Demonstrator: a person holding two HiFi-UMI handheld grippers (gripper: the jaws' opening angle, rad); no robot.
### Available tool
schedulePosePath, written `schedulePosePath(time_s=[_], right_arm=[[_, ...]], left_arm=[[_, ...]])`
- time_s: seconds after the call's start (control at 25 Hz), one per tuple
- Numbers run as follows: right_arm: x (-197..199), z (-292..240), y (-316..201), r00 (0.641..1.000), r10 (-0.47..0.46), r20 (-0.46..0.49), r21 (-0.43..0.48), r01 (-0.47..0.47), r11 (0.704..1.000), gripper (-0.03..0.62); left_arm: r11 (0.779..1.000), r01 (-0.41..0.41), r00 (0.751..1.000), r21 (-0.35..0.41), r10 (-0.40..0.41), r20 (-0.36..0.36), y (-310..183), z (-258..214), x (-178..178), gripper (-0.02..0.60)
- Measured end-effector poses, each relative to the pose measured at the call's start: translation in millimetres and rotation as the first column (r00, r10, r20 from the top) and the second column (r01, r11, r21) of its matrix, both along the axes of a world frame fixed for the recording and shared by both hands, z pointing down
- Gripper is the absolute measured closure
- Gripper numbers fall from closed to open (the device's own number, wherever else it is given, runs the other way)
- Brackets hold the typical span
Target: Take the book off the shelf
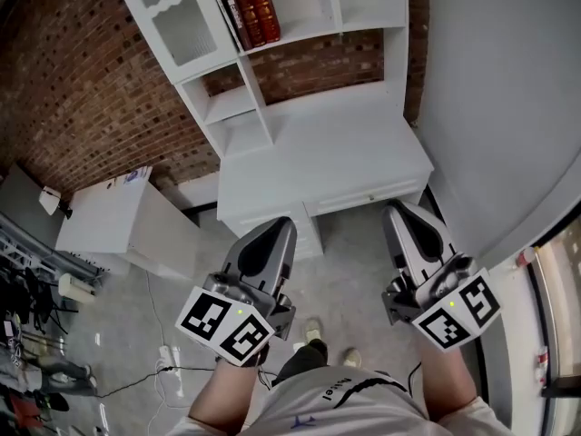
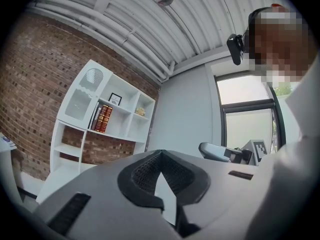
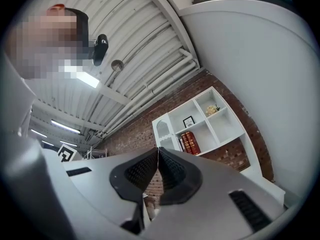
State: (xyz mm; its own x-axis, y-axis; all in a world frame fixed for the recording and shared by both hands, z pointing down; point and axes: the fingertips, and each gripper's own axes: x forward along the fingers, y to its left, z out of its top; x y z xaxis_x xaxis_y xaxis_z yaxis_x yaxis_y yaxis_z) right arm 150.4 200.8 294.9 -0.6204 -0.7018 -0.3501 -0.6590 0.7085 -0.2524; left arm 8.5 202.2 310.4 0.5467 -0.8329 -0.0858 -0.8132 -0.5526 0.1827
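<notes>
While left gripper [image 1: 280, 225] and right gripper [image 1: 397, 209] hang with jaws pressed together, empty:
red books [image 1: 256, 10] stand upright on the white shelf [image 1: 304, 7], well ahead of and above both tips.

The left gripper [image 1: 277, 230] and the right gripper [image 1: 404, 212] are both grey. Their pads [image 2: 142, 171] are black with a fine dotted pattern. Each gripper carries a cube [image 1: 225, 325] with black-and-white square markers. Ahead of the grippers, the shelf [image 1: 309, 125] is white and the books [image 1: 257, 9] on it are dark red with gold bands. The brick wall [image 1: 82, 80] behind is red-brown. Beside the right gripper, the smooth wall [image 1: 490, 107] is pale grey. The floor [image 1: 354, 271] below is grey.
</notes>
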Motion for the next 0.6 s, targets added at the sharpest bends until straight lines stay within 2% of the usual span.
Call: schedulePosePath(time_s=[0.32, 0.6], right_arm=[[-9, 0, -30, 0.998, 0.014, -0.069, -0.013, -0.014, 1.000, 0.577], [-44, 6, -84, 0.992, -0.002, -0.127, -0.022, -0.001, 1.000, 0.577]], left_arm=[[0.999, -0.053, 0.999, -0.010, 0.053, -0.005, -32, 0, 16, 0.571], [0.999, -0.049, 0.998, -0.007, 0.049, -0.029, -89, 4, -6, 0.571]])
